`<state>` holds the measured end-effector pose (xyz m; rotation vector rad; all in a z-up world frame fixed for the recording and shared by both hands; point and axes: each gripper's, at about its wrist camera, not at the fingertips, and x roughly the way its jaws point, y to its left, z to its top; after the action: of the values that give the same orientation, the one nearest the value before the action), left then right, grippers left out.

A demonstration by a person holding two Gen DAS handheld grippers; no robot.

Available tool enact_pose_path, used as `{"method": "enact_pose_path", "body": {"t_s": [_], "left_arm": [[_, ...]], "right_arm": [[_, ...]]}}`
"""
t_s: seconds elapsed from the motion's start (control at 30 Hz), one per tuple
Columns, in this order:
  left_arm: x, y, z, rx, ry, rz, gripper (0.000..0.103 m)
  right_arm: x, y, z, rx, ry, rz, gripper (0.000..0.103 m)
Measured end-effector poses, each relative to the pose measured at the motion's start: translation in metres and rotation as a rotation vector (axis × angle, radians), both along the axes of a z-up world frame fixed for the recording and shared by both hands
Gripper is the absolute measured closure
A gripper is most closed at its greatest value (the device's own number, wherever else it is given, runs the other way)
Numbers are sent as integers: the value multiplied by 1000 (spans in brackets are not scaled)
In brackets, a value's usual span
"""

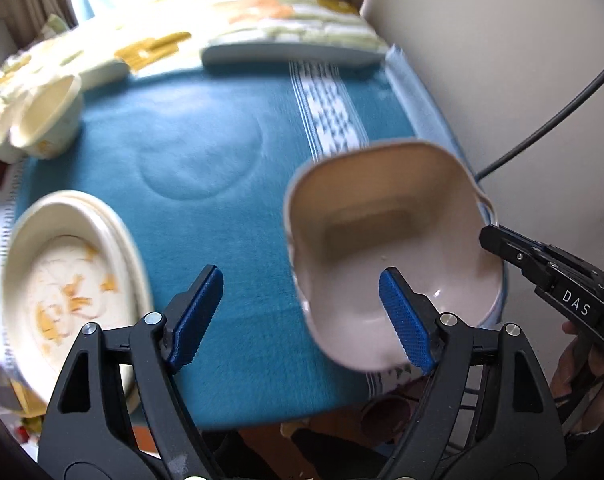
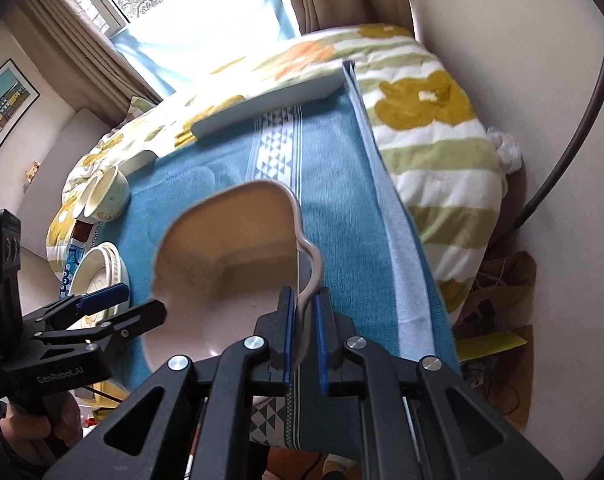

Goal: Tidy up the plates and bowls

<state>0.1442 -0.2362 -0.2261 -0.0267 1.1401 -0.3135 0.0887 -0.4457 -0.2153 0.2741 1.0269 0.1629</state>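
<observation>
my right claw [image 2: 302,316] pinches the square bowl [image 2: 229,264] by its rim to carry it; left claw [image 1: 302,312] gapes empty beside it

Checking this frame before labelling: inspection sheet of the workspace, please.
Surface: teal towel with a white patterned band, spread flat.
Job's things: pink square bowl lifted and tilted; stacked plates at left; small cream bowl on its side, far left.
Clutter: floral blanket along the far edge.
Grippers: right gripper clamps the pink bowl's rim; left gripper open, holding nothing.
Cables: black cable by the wall.
Surroundings: window, curtains, paper bag on the floor.
</observation>
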Motion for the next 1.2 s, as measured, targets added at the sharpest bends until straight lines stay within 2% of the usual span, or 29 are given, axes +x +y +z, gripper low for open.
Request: {"method": "enact_pose_path", "body": {"t_s": [0.1,0.13,0.17,0.2,0.3,0.4,0.47,0.5,0.57,0.63,0.67,0.77,0.83,0.97,1.07,1.2], "left_arm": [[-22,13,41,1,-114,25,24],[-28,17,53,3,-146,37,19],[-32,21,60,0,-160,50,14],[-34,24,64,-10,-163,61,9],[-42,35,70,-32,-158,81,9],[-55,44,83,17,-236,100,9],[-63,51,93,30,-302,121,9],[-67,56,100,17,-332,130,9],[-78,66,118,-22,-407,145,9],[-91,76,139,-44,-498,173,3],[-97,82,149,-56,-547,189,1],[-113,104,176,-77,-686,243,0],[-112,116,185,-46,-693,266,0],[-94,151,183,39,-607,324,0],[-71,190,173,14,-523,364,0],[-37,238,155,9,-450,455,0]], "right_arm": [[-12,5,33,-30,-81,16,94],[-14,8,38,-46,-104,18,94],[-12,10,38,-68,-107,14,94],[-6,12,30,-94,-70,5,94],[0,8,8,-33,-3,0,94],[-13,11,20,-1,-51,19,94],[-21,19,32,-30,-85,53,93],[-25,23,41,-46,-109,65,87],[-33,31,60,-49,-177,94,63],[-39,39,83,-35,-265,127,6],[-42,43,93,-31,-312,143,0],[-49,62,119,-33,-442,203,0],[-46,78,128,-31,-480,247,0],[-30,116,137,-86,-497,309,0],[-8,143,139,-83,-456,328,0],[37,180,126,-65,-396,316,0]]}}
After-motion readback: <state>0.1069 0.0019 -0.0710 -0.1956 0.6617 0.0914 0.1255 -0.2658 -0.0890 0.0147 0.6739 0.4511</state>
